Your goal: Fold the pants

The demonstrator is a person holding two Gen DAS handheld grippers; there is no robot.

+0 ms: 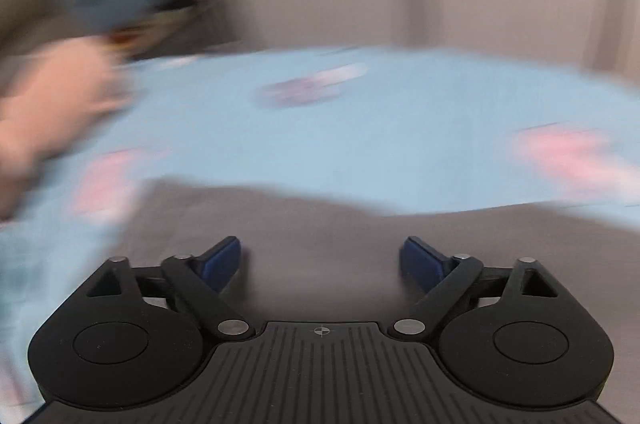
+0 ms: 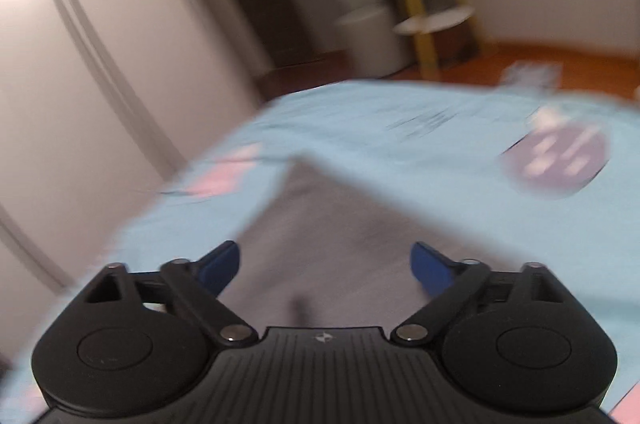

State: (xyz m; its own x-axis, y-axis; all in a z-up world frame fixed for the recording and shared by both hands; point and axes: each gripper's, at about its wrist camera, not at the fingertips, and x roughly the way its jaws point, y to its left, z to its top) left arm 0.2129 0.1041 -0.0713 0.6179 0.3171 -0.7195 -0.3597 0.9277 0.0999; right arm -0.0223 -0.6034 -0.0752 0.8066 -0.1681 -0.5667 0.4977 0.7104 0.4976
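Note:
Grey pants (image 1: 320,224) lie flat on a light blue bedsheet (image 1: 340,143) with pink and purple prints. In the left wrist view my left gripper (image 1: 320,256) is open and empty just above the grey cloth. In the right wrist view the grey pants (image 2: 320,236) narrow to a corner ahead, and my right gripper (image 2: 325,260) is open and empty over them. Both views are blurred by motion.
A person's hand (image 1: 52,103) shows at the left edge of the left wrist view. White wardrobe doors (image 2: 100,43) stand left of the bed. A yellow-legged shelf stand (image 2: 420,7) and a white round stool (image 2: 368,31) stand on the wooden floor beyond.

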